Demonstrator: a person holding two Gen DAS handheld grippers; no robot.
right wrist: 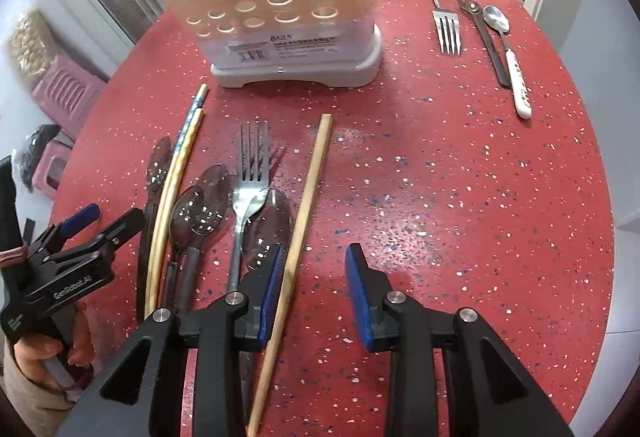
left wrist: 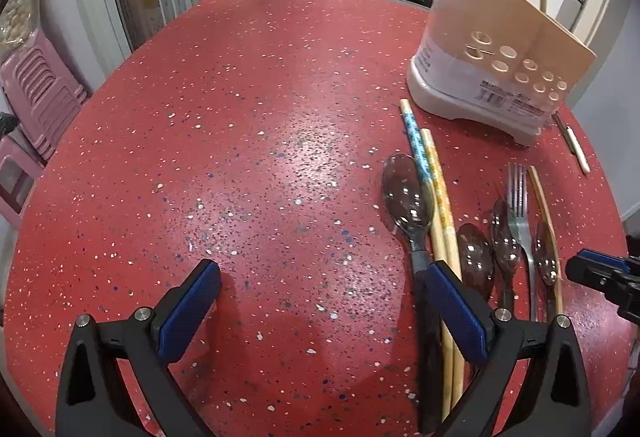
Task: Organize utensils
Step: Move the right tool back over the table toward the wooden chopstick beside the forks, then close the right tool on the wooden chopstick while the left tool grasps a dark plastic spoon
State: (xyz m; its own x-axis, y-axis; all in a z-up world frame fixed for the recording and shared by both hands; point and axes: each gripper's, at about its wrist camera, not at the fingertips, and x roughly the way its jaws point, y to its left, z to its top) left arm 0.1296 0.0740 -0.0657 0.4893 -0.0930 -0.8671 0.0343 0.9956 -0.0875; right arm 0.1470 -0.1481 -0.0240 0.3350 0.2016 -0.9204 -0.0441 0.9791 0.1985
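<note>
Seen from the right wrist, the left tool (right wrist: 116, 215) sits at the lower left of the frame, held in a hand (right wrist: 44, 357), off to the side of the pile; its own camera shows it spread wide over bare red desk (left wrist: 260, 117), nothing between the pads. To its right lies the clutter: two patterned chopsticks (right wrist: 176, 173), several dark plastic spoons (right wrist: 192, 213) and a metal fork (right wrist: 250, 173), all lying roughly lengthwise up the frame. Next comes the plain wooden chopstick (right wrist: 308, 197), its long axis running from the bottom centre up toward the beige utensil holder (right wrist: 280, 17) at top centre. The right tool (right wrist: 316, 269) straddles it, half spread, the stick lying just beside the left pad and well apart from the right one, so not pinched yet. The right hand is clearly the nearer one; I judge that closing would catch the stick across its length. At the upper right lie another fork (right wrist: 448, 29) and two spoons (right wrist: 496, 25).
</note>
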